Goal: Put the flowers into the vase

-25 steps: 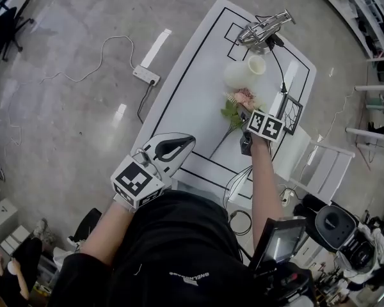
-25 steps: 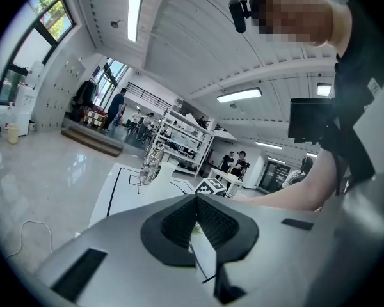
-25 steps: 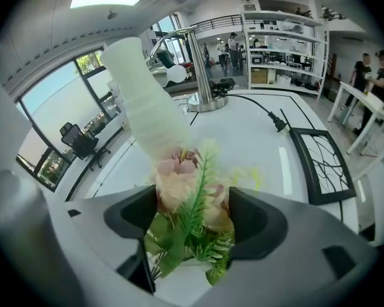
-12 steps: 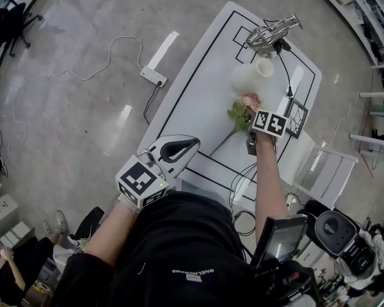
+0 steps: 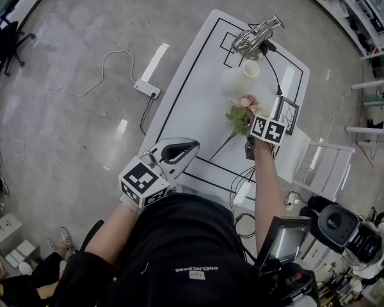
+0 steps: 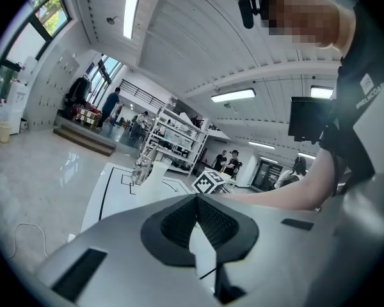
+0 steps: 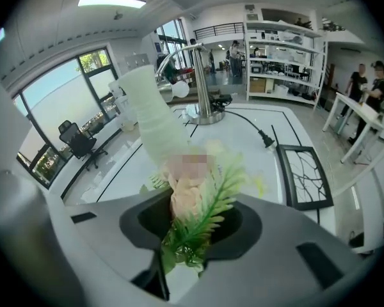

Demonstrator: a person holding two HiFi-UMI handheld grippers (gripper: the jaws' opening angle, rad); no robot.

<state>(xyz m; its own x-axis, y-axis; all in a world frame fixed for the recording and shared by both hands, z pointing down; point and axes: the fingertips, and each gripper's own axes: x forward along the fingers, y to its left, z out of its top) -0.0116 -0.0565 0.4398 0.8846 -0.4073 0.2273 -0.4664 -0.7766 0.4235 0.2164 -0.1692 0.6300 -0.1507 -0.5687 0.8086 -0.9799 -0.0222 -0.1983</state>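
1. The right gripper is clenched on the flowers. Its jaws have just been closing, and in the right gripper view the green fern leaves and stems sit pinched between them.
2. The flowers are a pale pink bloom with green leaves. In the head view the bloom points toward the far end of the desk, and the thin stem slants back toward the near left. Whether its end touches the desk cannot be told.
3. The vase is white and stands upright on the desk, just beyond the bloom on the far side, with its mouth open at the top. In the right gripper view the vase rises directly behind the bloom.
4. The left gripper is held at the near edge of the desk, well apart from the flowers and vase. In its own view the jaws are together with nothing between them.
5. A chrome lamp stands at the far end of the desk, beyond the vase, and a black cable runs from it toward the near right.
6. A dark picture frame with a branching pattern lies at the right edge of the desk, just beside the right gripper.
7. A power strip lies on the floor to the left of the desk.
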